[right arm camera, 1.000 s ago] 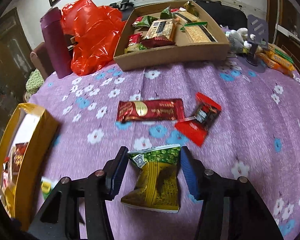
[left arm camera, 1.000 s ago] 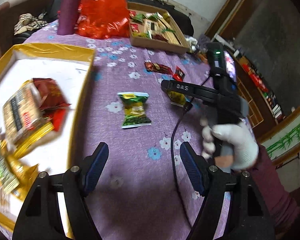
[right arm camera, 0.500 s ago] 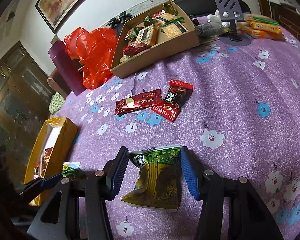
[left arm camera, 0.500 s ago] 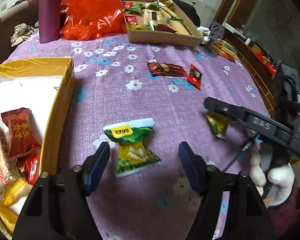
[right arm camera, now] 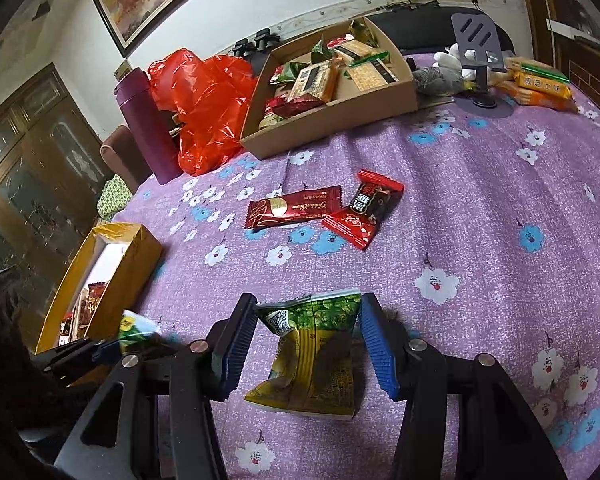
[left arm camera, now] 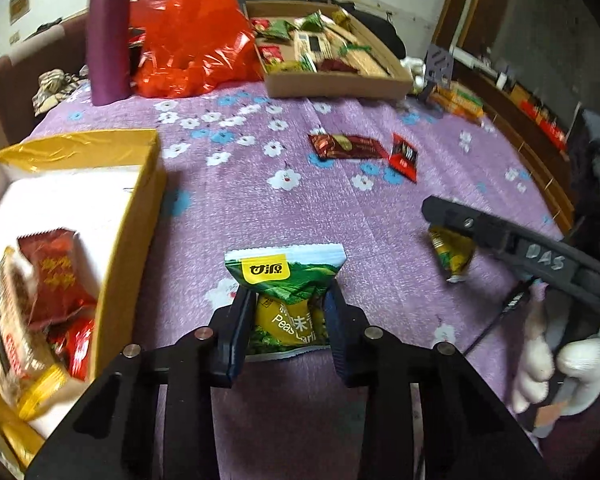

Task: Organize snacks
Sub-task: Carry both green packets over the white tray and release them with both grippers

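Left hand-held gripper (left arm camera: 287, 320) is pinched on a pea packet (left arm camera: 286, 292), low over the worktop (left arm camera: 380, 240) beside the yellow box (left arm camera: 140, 208). Right hand-held gripper (right arm camera: 308, 340) grips a second packet (right arm camera: 312, 360), probably only by its top. Risks: slick foil slipping out, packet snagging on the box wall.

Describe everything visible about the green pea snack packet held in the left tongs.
The green pea packet is a small glossy pillow pouch, green with a yellow logo patch, white crimped top edge and yellow lower panel reading "Peas". It is pinched at its waist, so the film crumples inward, between the dark blue pads of the left tongs. Top edge points away from the camera, over the purple floral tablecloth, beside the yellow box. Whether it is lifted is unclear.
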